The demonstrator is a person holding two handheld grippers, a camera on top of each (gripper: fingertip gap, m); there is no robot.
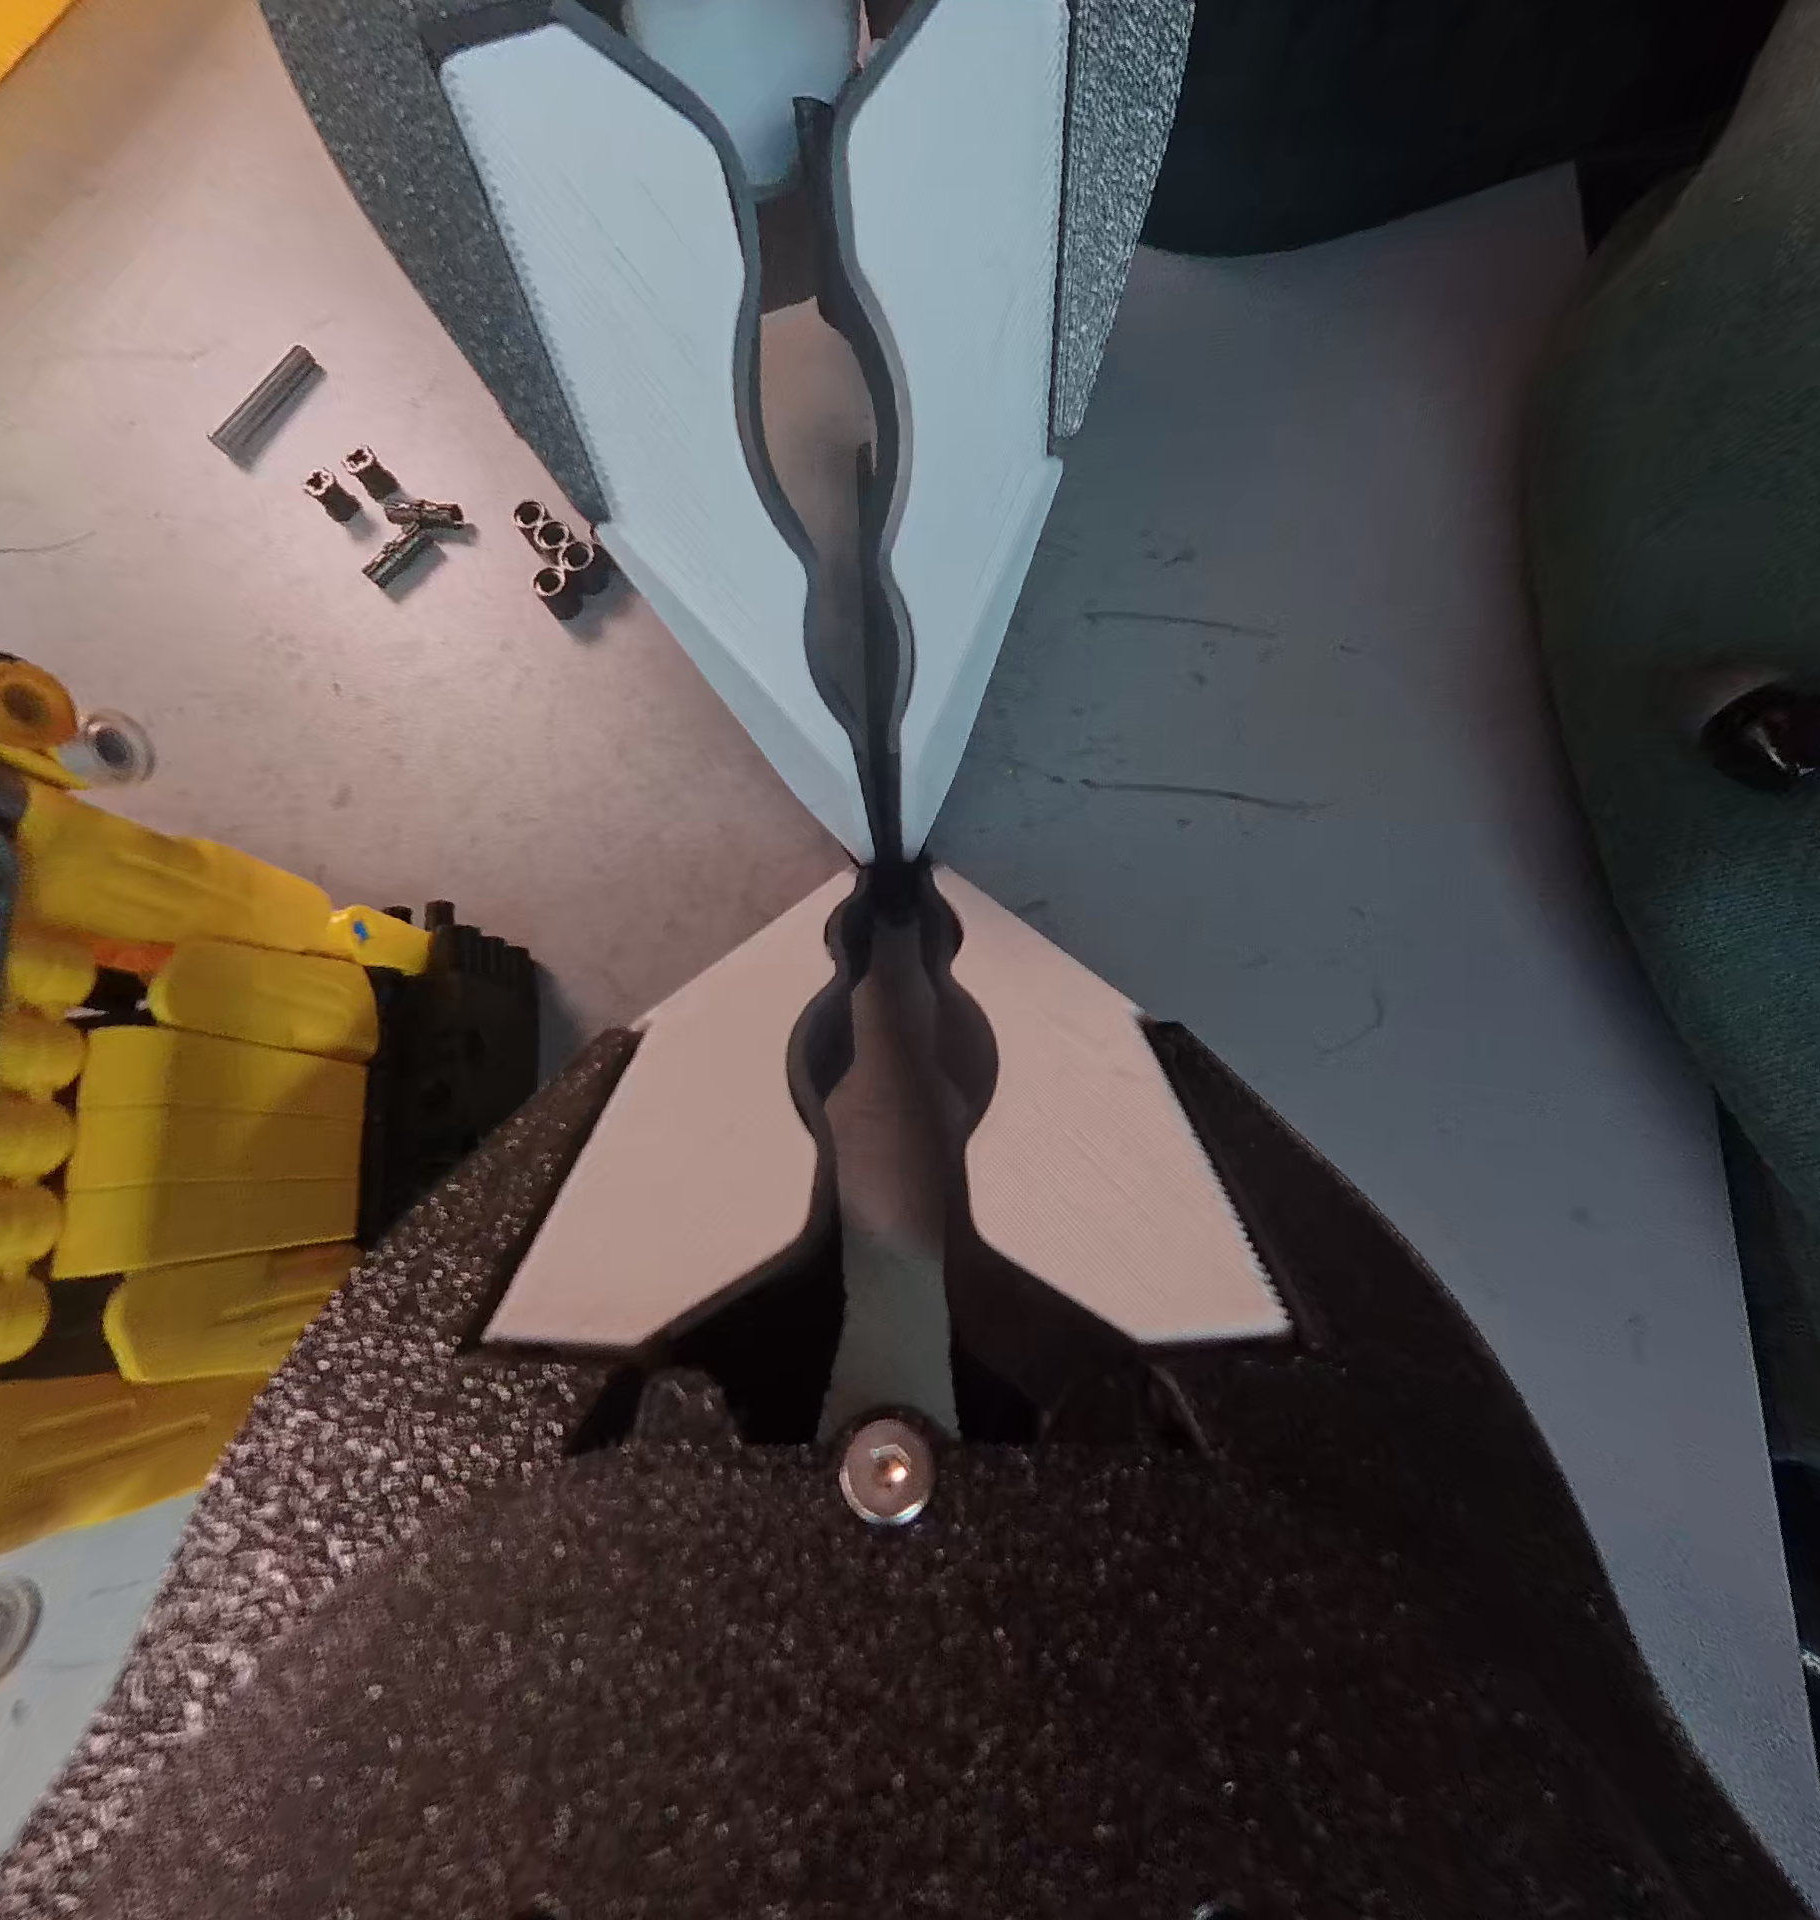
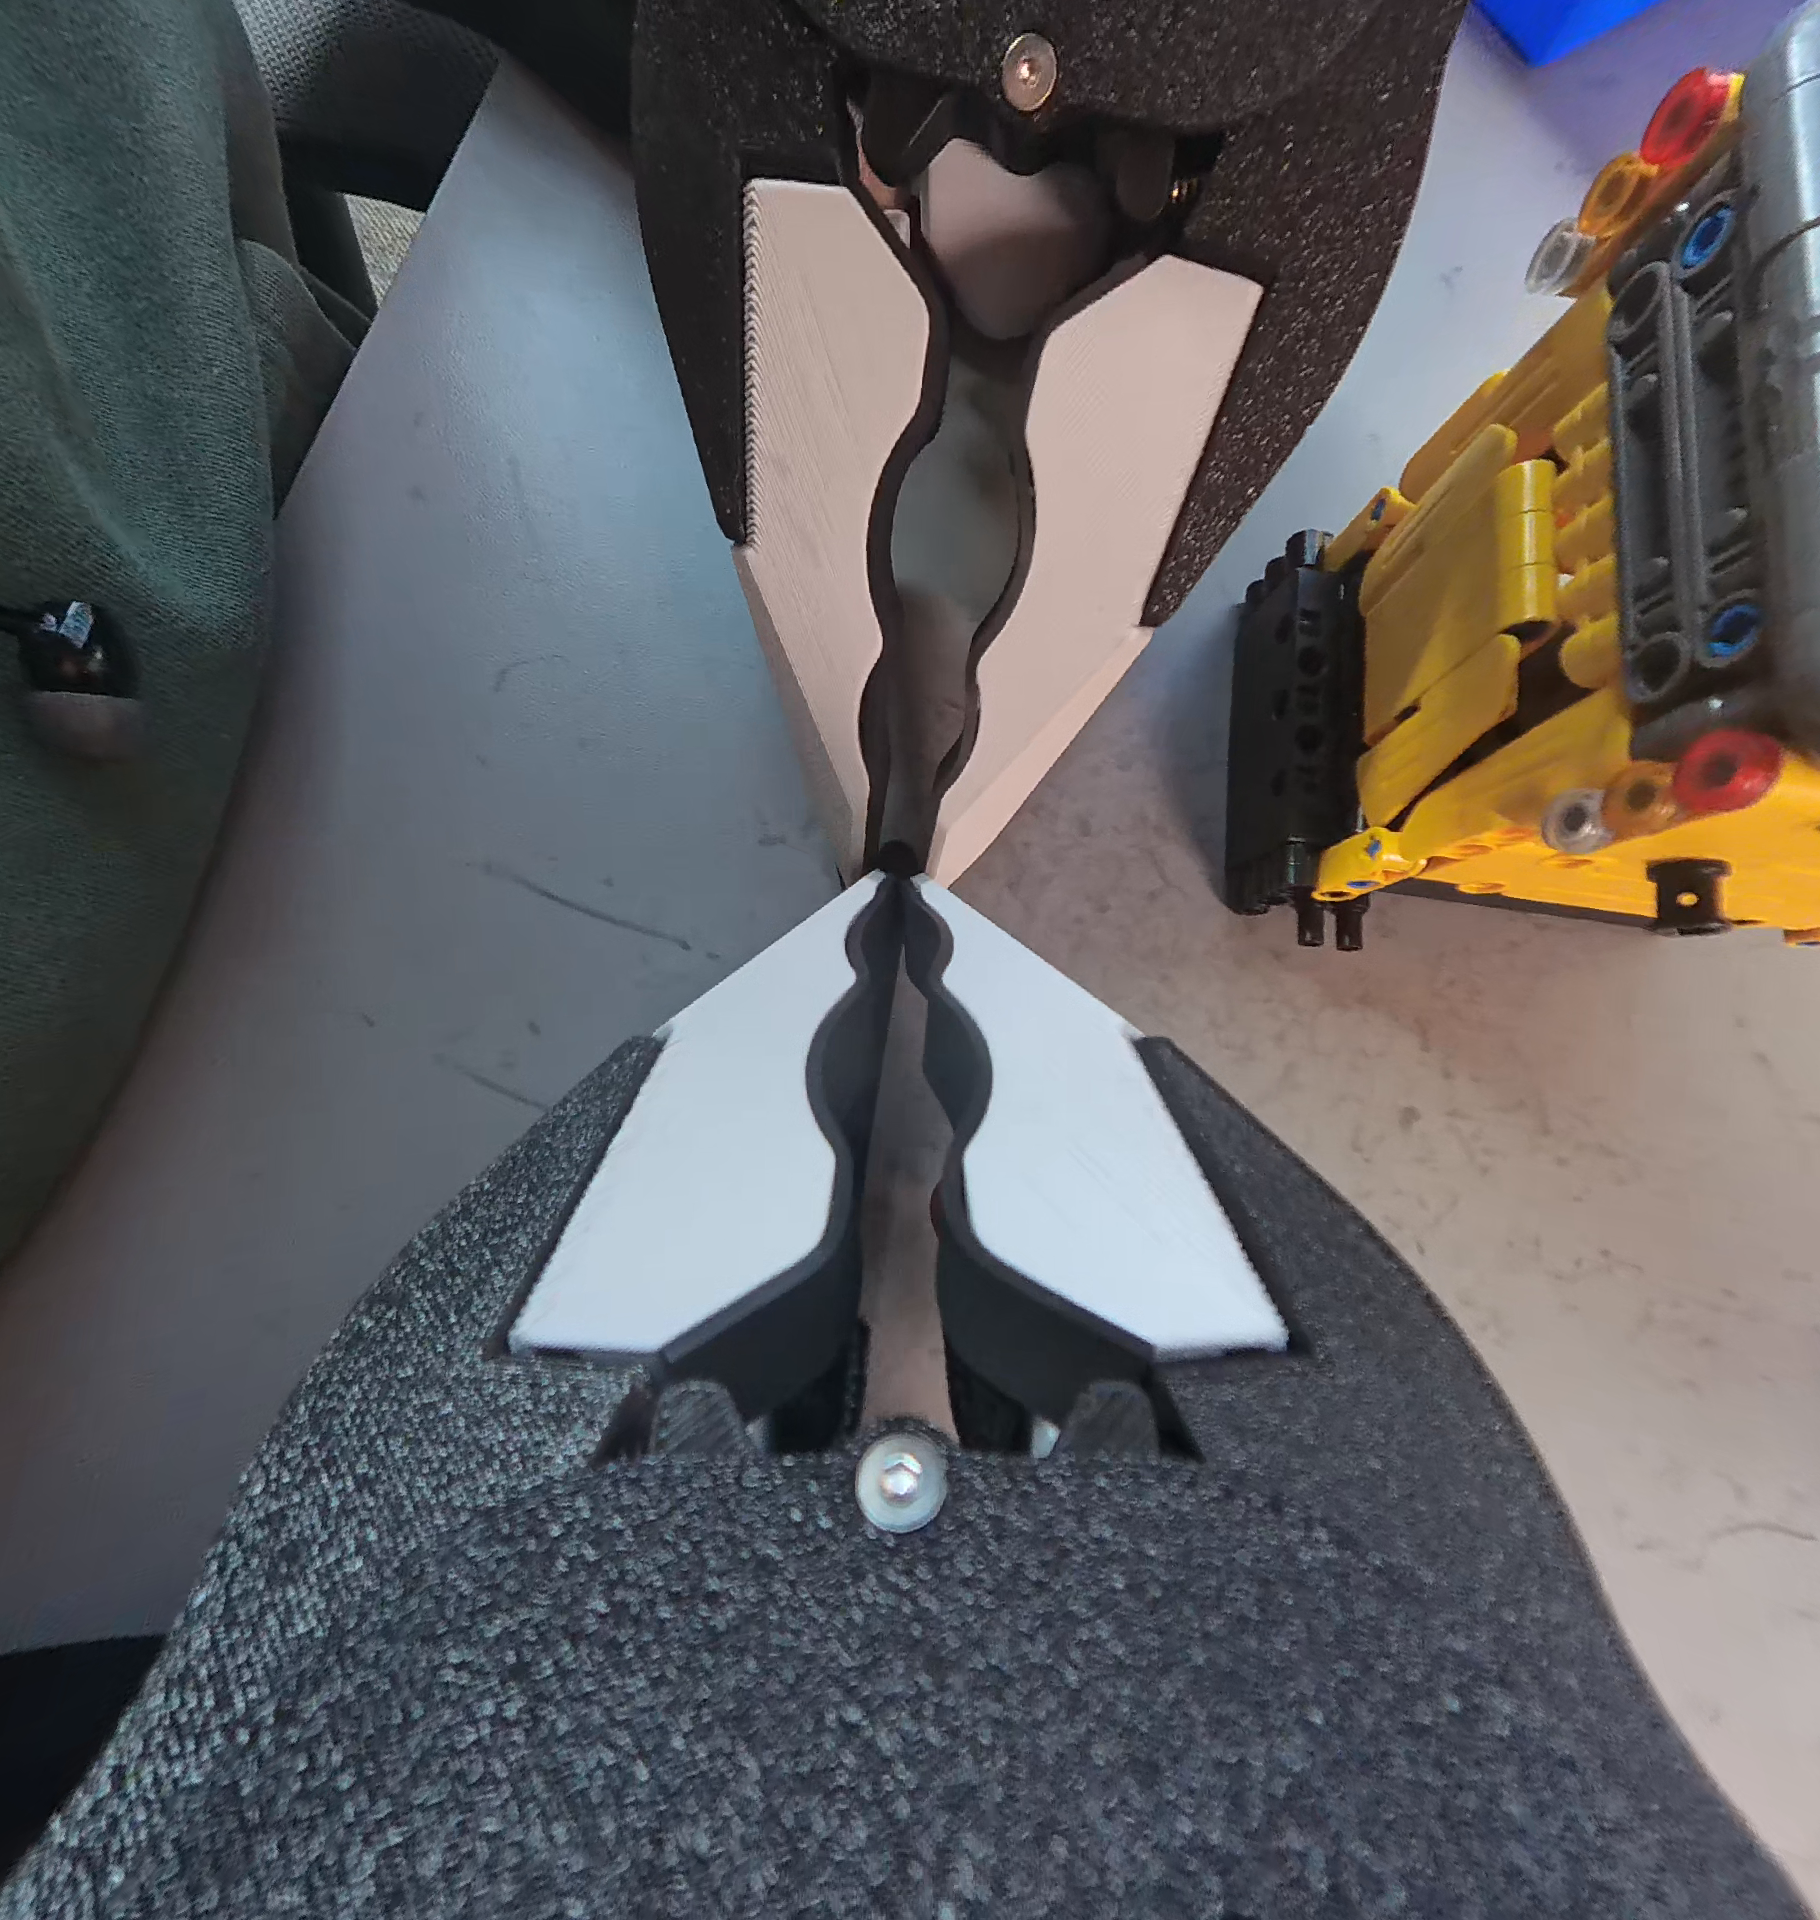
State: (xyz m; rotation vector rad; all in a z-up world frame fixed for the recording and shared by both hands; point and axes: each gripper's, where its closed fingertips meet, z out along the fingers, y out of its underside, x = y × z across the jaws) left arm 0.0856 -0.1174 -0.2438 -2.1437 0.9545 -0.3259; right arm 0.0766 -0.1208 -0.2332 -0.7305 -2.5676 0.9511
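My two grippers meet tip to tip above a grey table [image 1: 1249, 727]. In the left wrist view my left gripper [image 1: 890, 883] is shut, with the right gripper opposite it, reaching in from the top. A thin black rod [image 1: 878, 665] lies lengthwise between the right gripper's jaws, and its end sits between the left tips. In the right wrist view my right gripper [image 2: 893, 885] is shut on the rod, whose end [image 2: 893, 857] shows as a black dot at the left gripper's tips.
A yellow and black brick-built vehicle [image 1: 189, 1101] stands left of the left gripper and also shows in the right wrist view [image 2: 1571, 623]. Several small black pins and bushes [image 1: 407, 520] and a short dark beam [image 1: 265, 405] lie on the table. A green upholstered chair [image 1: 1716, 623] borders the table edge. Less than 4 cm separates the two grippers' tips. The short dark beam [image 1: 265, 405] is about equally far from each gripper, around 20 cm.
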